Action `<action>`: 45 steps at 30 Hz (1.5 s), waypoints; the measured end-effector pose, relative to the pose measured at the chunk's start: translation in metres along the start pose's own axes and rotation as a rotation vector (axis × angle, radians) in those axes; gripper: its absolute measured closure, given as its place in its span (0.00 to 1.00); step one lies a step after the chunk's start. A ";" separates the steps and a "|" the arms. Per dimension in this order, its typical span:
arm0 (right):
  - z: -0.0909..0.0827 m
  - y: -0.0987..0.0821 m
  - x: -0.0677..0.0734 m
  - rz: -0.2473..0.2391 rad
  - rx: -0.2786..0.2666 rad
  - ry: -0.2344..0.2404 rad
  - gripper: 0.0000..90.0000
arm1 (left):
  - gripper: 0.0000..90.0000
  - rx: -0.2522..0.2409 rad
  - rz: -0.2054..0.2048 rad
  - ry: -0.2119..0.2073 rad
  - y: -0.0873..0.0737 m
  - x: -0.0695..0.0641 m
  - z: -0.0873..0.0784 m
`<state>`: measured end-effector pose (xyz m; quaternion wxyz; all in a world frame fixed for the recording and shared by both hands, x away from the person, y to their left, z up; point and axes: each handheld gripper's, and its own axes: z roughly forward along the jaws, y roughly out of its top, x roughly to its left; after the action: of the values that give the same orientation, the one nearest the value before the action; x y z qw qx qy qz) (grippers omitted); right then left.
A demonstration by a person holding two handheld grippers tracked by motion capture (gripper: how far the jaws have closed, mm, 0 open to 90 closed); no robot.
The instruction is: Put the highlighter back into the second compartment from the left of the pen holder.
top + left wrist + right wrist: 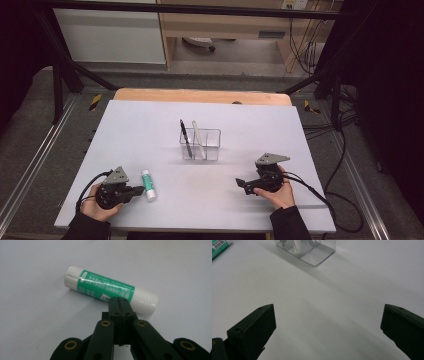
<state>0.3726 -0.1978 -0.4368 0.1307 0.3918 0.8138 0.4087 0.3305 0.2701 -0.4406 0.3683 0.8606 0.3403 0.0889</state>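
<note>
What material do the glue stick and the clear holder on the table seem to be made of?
Glue stick: likely plastic, with a white ribbed cap and a glossy green printed label that catches the light.
Clear holder: probably hard transparent plastic, perhaps acrylic; the pens inside show through its walls, and its edges shine.

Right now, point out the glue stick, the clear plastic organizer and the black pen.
glue stick point(107, 287): left gripper view, green label mid-body.
clear plastic organizer point(212, 145): high view, right compartment wall.
black pen point(185, 134): high view, upper barrel.
</note>
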 end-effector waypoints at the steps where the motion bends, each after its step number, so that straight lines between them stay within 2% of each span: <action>1: 0.000 0.000 0.000 0.003 0.000 0.000 0.01 | 0.99 -0.001 0.001 0.001 0.001 -0.001 0.001; 27: 0.003 0.001 0.003 0.014 -0.023 0.008 0.01 | 0.99 -0.028 0.038 -0.014 0.016 -0.015 0.024; 32: 0.004 0.001 0.005 0.027 -0.030 0.014 0.01 | 0.99 -0.031 0.026 -0.007 0.015 -0.013 0.020; 35: 0.005 0.004 0.008 0.012 -0.012 -0.006 0.01 | 0.99 -0.041 0.012 0.002 0.014 -0.008 0.014; 40: 0.011 0.012 0.021 -0.013 -0.002 0.002 0.00 | 0.89 -0.055 0.000 0.032 0.011 -0.001 0.002; 45: 0.018 0.021 0.037 -0.035 -0.004 0.012 0.00 | 0.67 -0.049 -0.013 0.065 0.009 0.005 -0.003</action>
<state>0.3693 -0.1528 -0.4286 0.1336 0.3748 0.8204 0.4106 0.3379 0.2705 -0.4325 0.3787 0.8456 0.3556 0.1227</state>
